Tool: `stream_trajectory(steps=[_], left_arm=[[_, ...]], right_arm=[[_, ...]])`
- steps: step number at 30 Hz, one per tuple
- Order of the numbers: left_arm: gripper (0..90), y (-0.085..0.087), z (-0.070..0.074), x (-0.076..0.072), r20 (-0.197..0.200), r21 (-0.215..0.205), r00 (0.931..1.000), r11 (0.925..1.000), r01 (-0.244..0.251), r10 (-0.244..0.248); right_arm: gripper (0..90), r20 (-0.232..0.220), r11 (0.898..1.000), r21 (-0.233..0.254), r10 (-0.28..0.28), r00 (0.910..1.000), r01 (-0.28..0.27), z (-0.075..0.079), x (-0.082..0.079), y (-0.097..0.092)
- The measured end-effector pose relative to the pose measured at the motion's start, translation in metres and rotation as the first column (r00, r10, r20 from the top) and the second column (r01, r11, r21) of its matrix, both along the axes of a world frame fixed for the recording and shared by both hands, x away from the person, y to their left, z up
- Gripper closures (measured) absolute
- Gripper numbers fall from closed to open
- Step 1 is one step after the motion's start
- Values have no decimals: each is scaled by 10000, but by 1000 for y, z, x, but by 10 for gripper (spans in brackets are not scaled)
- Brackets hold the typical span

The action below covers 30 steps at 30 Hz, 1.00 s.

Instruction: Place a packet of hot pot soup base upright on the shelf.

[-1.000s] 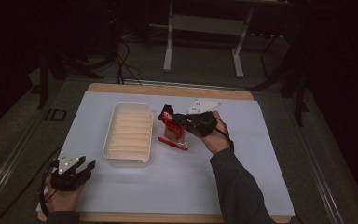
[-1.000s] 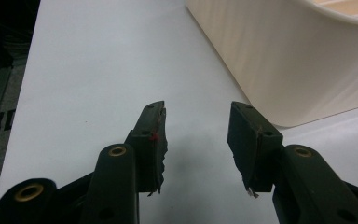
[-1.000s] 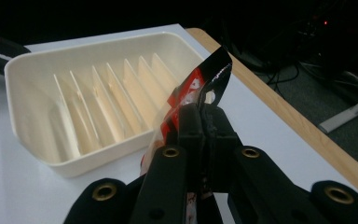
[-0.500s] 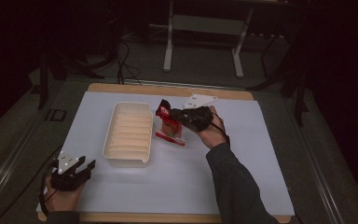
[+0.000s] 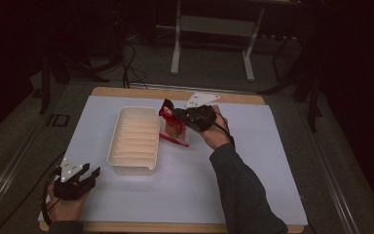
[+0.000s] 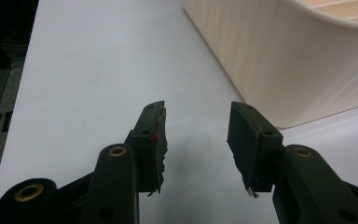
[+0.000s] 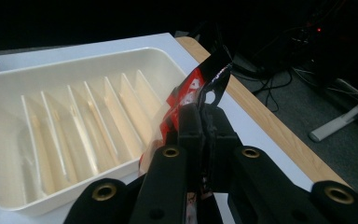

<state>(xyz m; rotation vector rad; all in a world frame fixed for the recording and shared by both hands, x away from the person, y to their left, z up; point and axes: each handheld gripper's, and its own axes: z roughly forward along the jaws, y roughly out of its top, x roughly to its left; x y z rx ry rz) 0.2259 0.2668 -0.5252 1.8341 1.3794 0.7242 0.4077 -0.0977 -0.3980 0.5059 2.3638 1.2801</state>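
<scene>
Nearest the person, at the table's front left corner, the left hand (image 5: 63,207) holds the black two-jaw left gripper (image 5: 90,174) low over the white table sheet (image 5: 185,195); its jaws stand well apart with nothing between them, pointing toward the near end of the cream plastic tray with ribbed dividers (image 5: 134,139). In the left gripper view the tray's outer wall (image 6: 279,60) rises just beyond the right jaw, apart from it.

The tray lies lengthwise, its long axis running away from the person, its dividers crossing it side to side.

Farther in, just right of the tray, the right hand (image 5: 214,131) holds the black right gripper (image 5: 168,108), jaws pressed together on a red, black and clear plastic packet (image 5: 173,124). The packet's lower end rests on the sheet or just above it; which, I cannot tell. Its long axis is tilted, its upper end toward the table's far side and the tray. In the right gripper view the packet (image 7: 200,86) sticks up past the closed jaws, its black top edge toward the wooden table rim (image 7: 265,121).
</scene>
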Motion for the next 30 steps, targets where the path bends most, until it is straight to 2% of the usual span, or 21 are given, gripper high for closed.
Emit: stream_trajectory(steps=[14,30], left_arm=[[566,0,0,-2,30,1,10000,10000,-40,40],[566,2,1,-3,50,-70,9999,9999,-99,100]], right_arm=[[874,298,10000,-42,62,9995,-61,4,8,12],[872,184,9999,-146,-6,9998,8,0,18,24]])
